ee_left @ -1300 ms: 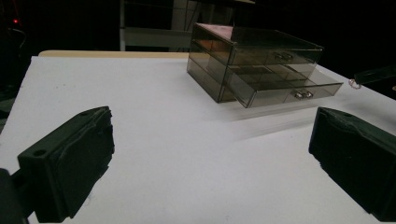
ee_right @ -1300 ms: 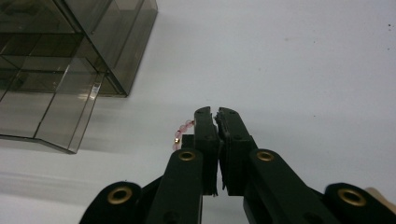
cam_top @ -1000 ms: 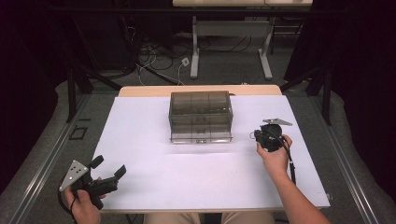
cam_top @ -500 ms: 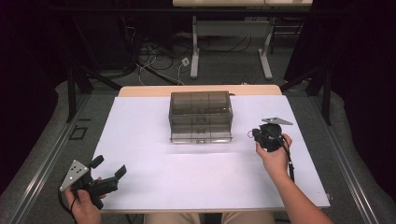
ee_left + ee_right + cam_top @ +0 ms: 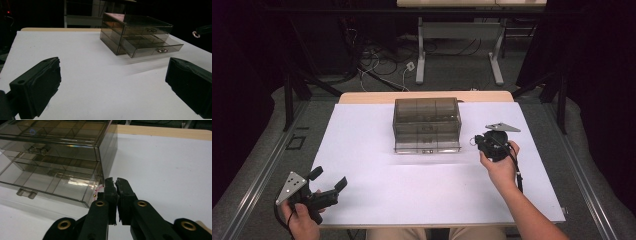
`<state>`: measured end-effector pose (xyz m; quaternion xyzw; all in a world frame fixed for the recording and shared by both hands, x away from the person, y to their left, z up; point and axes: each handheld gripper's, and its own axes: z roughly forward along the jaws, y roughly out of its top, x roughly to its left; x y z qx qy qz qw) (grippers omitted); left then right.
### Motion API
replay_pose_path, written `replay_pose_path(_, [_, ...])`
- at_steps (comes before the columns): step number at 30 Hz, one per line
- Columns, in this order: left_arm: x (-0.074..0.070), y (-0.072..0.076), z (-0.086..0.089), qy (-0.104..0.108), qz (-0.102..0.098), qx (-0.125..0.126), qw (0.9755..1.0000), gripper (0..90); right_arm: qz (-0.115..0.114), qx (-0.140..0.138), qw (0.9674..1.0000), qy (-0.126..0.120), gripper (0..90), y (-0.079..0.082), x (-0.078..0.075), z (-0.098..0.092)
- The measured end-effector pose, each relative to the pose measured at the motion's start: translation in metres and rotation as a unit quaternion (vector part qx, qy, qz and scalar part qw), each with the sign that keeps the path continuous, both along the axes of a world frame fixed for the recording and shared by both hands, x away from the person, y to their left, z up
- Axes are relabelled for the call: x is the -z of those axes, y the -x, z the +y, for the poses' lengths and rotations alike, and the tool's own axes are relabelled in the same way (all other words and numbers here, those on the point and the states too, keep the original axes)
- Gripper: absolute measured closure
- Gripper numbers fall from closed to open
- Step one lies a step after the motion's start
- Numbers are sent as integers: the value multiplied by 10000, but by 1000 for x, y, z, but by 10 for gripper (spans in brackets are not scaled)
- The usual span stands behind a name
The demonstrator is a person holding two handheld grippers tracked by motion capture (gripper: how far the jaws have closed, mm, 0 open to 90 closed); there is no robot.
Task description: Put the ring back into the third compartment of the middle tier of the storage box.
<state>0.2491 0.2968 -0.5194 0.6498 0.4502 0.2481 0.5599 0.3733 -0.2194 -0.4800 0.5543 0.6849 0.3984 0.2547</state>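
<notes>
I have the right gripper [image 5: 477,141] just beside the right end of the drawer box [image 5: 427,125], near its front corner. Its jaws are pressed together, and in the right gripper view a small pinkish item with a gold bead [image 5: 98,190] is pinched at their tips [image 5: 115,182]; I cannot tell what that item is. The tips sit close to the corner of the lower drawer [image 5: 50,187], but I cannot tell whether they touch it.

The drawer box sits toward the far middle of the white table cover [image 5: 362,150], well apart from both near edges. It is a smoky, see-through box with two drawers stacked one over the other. Its long axis runs left to right across the table, and the drawer fronts with their small handles face my side. In the left gripper view the lower drawer [image 5: 150,48] stands pulled out some way toward me, while the upper one [image 5: 145,30] sits flush in the box.

My left gripper [image 5: 328,181] is down at the near left corner of the table, well apart from the box, with its jaws spread wide and nothing between them. It points across the cover toward the box.
</notes>
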Motion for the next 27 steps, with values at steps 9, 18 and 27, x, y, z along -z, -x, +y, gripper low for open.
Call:
replay_pose_path(9, [0, 0, 0, 9, -23, -49, 10000, 5, -61, -173, 9998, -3, 872, 0, -6, 16])
replay_pose_path(18, [0, 1, 0, -1, -33, -49, 10000, 5, -73, -286, 9996, -22, 871, -1, -8, 27])
replay_pose_path(27, [0, 1, 1, 2, -31, -32, 10000, 5, -84, -375, 9993, -31, 871, -1, -6, 37])
